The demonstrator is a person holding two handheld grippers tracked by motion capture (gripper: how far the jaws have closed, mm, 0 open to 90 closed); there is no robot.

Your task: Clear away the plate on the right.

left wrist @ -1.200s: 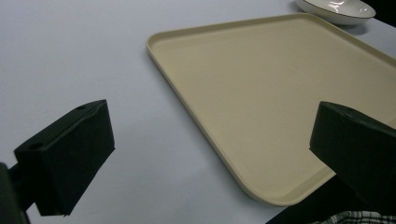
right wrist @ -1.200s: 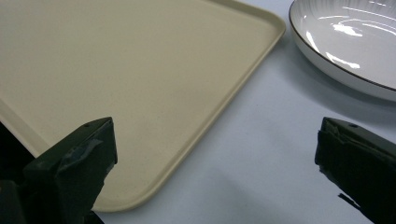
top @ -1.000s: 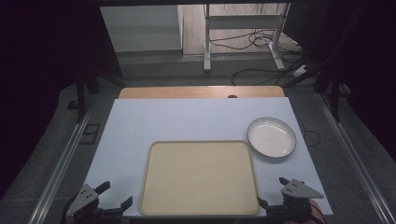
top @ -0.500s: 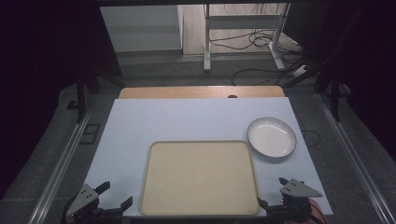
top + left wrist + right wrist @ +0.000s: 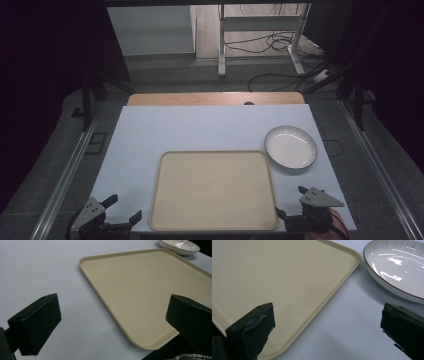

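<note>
While both grippers are held at the bottom of the high view, nothing has yet been picked up, so the work is judged to be at its very start. The left gripper (image 5: pixel 120 220) is seen at the lower left with its jaws spread wide and empty; the right gripper (image 5: pixel 292 205) is seen at the lower right, its jaws likewise parted and grasping nothing. The tray (image 5: pixel 214 190), beige and bare, is laid flat in the lower middle of the frame between the two grippers. The plate (image 5: pixel 290 146), white with a dark rim, is set just beside the tray's far right corner, apart from it by a narrow strip of the bench (image 5: pixel 200 127). In the right gripper view the plate (image 5: pixel 397 270) is found at the upper right, nearer that gripper. Whatever is to be done with plate and tray is all left to do. Open room is offered across the upper and left parts of the white surface; the tray's raised rim and the bench's near edge are the edges to be minded.
</note>
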